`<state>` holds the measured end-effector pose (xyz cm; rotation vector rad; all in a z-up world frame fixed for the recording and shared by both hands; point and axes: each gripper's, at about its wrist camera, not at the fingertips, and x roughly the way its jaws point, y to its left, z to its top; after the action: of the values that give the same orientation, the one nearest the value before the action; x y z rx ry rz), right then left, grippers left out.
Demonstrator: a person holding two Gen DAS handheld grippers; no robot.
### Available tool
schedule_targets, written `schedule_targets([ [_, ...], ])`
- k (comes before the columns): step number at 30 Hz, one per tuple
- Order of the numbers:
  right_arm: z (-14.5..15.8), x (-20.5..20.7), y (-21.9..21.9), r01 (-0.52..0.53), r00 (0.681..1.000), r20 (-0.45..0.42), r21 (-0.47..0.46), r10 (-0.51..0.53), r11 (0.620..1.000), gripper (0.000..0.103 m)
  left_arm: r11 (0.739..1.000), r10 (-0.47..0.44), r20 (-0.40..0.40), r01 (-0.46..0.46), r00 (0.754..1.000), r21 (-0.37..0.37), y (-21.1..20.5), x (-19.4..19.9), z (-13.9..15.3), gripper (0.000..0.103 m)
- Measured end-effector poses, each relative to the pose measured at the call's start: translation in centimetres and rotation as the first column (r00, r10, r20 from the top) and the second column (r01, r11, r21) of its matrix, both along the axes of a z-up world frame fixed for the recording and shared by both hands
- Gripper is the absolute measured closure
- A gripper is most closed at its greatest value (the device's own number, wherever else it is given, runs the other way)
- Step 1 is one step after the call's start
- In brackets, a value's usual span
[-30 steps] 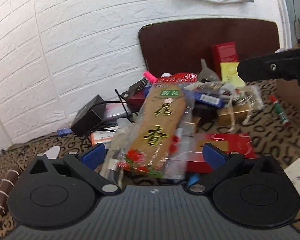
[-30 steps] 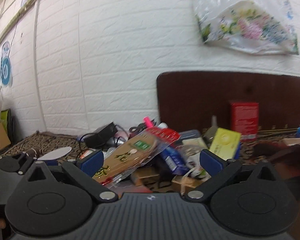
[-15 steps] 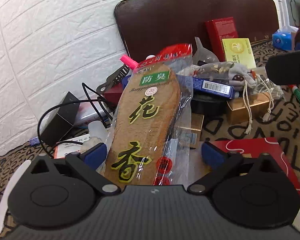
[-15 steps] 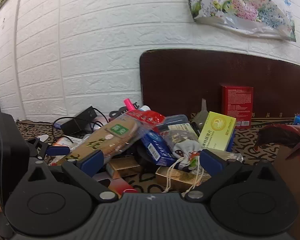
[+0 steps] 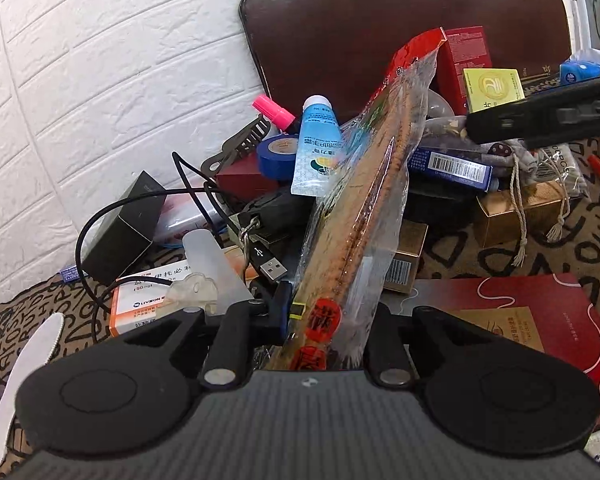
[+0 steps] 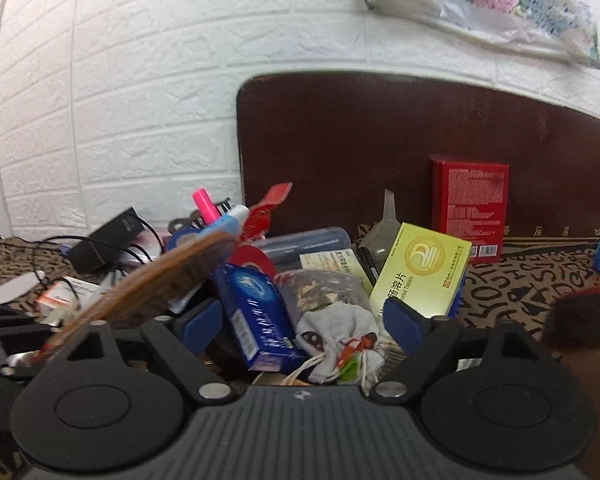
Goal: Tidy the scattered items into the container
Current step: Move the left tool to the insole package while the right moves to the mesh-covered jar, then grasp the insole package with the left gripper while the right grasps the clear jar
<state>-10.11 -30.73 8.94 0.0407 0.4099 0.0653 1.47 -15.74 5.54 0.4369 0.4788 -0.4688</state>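
Left gripper point(image 5: 327, 316): jaws pressed in on the lower end of the insole pack point(image 5: 364, 208), which stands edge-on between them and slants up and right, its red header near the red box point(image 5: 466, 60). In the right wrist view the same pack point(image 6: 156, 280) shows as a blurred brown strip rising from lower left, left of the right gripper's left finger. Right gripper point(image 6: 300, 320): jaws spread, nothing between the pads; beyond the gap lie a blue box point(image 6: 256, 312) and a drawstring pouch point(image 6: 332, 336) in the heap. Right gripper point(image 5: 540, 118) also crosses the upper right of the left view, blurred. Blue tube point(image 5: 316, 148) leans just left of the pack. Container not identifiable in either view.
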Motion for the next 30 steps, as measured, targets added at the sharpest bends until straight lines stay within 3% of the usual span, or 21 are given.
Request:
schedule_targets([
  [6,-1.7,3.4,-0.6,0.016,0.999,-0.042,0.015,-0.015,1.000,0.019,1.000,-0.008,0.019,0.007,1.000,0.018,1.4,-1.1,0.0,0.084],
  [9,-2.1,4.5,-0.8,0.021,0.998,-0.065,0.020,-0.019,1.000,0.031,1.000,0.000,0.018,0.000,1.000,0.015,1.3,-1.3,0.1,0.084],
  [10,-2.2,4.8,-0.8,0.021,0.997,-0.075,0.014,-0.020,1.000,0.046,1.000,0.000,0.018,-0.001,1.000,0.014,1.5,-1.4,0.1,0.084],
  [17,-2.4,4.6,0.1,0.004,0.998,-0.069,-0.059,-0.008,0.998,0.059,1.000,0.012,0.028,-0.012,1.000,-0.027,3.0,-2.4,0.2,0.085],
  [24,-1.5,2.5,-0.3,-0.016,0.999,-0.031,-0.042,0.015,0.999,0.062,0.992,0.017,0.077,-0.007,0.997,-0.126,5.2,-4.4,1.8,0.088],
  [30,-0.1,0.5,-0.1,-0.027,1.000,0.006,-0.019,0.027,0.999,0.062,0.987,0.007,0.105,0.010,0.994,-0.161,5.5,-6.0,4.1,0.088],
])
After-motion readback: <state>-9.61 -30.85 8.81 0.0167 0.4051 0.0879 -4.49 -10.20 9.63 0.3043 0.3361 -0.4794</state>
